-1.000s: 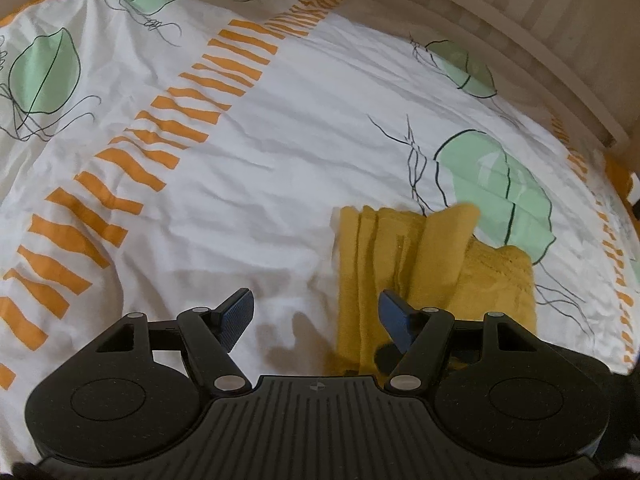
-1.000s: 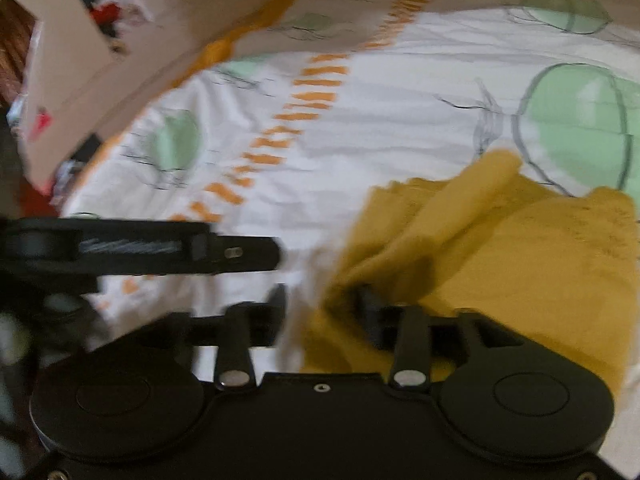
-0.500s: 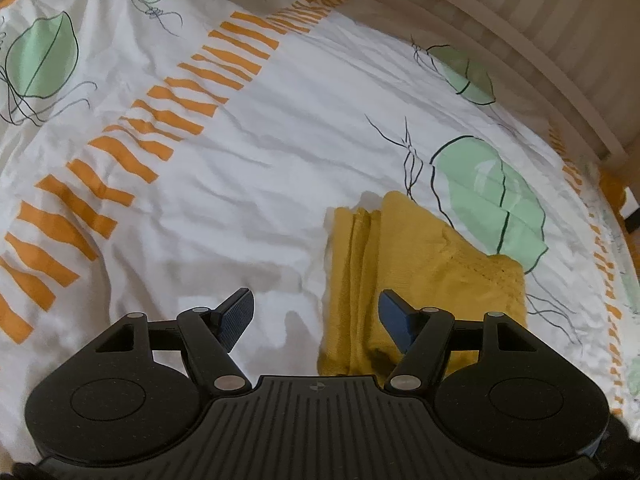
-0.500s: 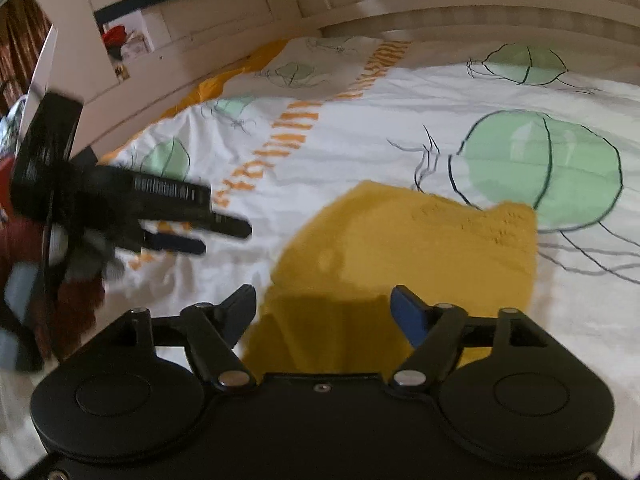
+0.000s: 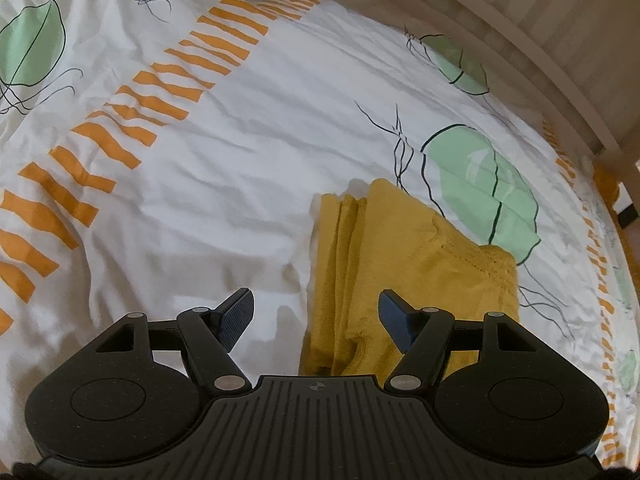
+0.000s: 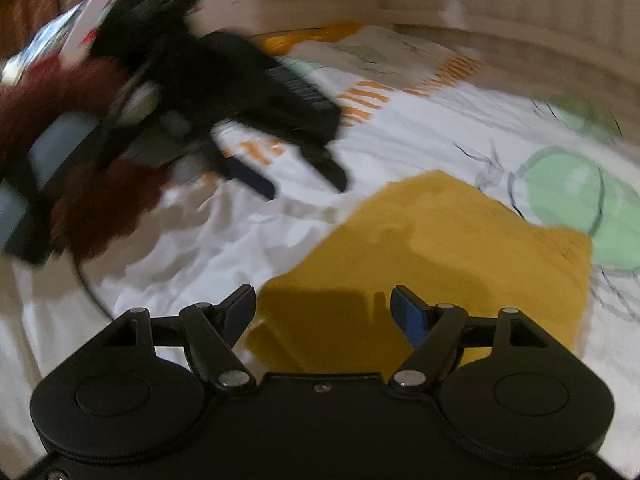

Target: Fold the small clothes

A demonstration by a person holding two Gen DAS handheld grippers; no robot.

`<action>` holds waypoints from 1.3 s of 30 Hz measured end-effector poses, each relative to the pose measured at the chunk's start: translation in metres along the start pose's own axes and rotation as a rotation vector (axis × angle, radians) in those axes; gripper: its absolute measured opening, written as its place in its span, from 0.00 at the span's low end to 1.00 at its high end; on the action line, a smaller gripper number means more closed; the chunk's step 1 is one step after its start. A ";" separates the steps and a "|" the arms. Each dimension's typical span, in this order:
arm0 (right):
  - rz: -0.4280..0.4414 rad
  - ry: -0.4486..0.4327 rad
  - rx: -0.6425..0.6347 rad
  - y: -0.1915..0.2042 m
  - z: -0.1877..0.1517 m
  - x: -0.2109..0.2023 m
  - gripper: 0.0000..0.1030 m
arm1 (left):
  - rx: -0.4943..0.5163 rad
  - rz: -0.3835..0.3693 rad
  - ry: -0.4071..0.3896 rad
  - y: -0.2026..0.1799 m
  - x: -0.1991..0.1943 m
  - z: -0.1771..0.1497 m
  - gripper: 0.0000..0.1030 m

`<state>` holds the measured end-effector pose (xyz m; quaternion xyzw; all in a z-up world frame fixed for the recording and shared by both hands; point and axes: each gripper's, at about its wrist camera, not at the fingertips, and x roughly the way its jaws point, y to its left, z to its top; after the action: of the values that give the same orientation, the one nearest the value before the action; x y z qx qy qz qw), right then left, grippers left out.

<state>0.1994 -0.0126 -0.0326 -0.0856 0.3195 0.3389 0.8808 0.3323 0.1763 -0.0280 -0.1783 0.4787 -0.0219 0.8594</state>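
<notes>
A mustard-yellow knit garment (image 5: 404,276) lies folded flat on the patterned bedspread (image 5: 224,184), its layered edges showing on its left side. My left gripper (image 5: 316,314) is open and empty, held above the garment's near left corner. In the right wrist view the same garment (image 6: 436,260) lies just ahead of my right gripper (image 6: 323,310), which is open and empty above its near edge. The left gripper (image 6: 296,178) also shows there, blurred, up and to the left of the garment, held by a hand in a dark red sleeve.
The bedspread is white with orange stripe bands (image 5: 132,128) and green leaf prints (image 5: 480,184). A pale slatted bed frame (image 5: 520,20) runs along the far and right sides. Beyond the right bed edge a small dark object (image 5: 626,210) shows.
A second ago my right gripper was closed down in the yellow cloth, laying a raised flap over. It has let go and opened, the garment now lies flat, and both grippers have drawn back.
</notes>
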 end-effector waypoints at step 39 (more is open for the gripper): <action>0.062 -0.085 0.093 -0.033 -0.012 -0.032 0.11 | -0.097 -0.248 0.114 -0.017 0.057 -0.004 0.65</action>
<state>0.1965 -0.0591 -0.0247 -0.0200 0.2996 0.3539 0.8858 0.3622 0.1476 -0.0707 -0.2759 0.5014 -0.1150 0.8119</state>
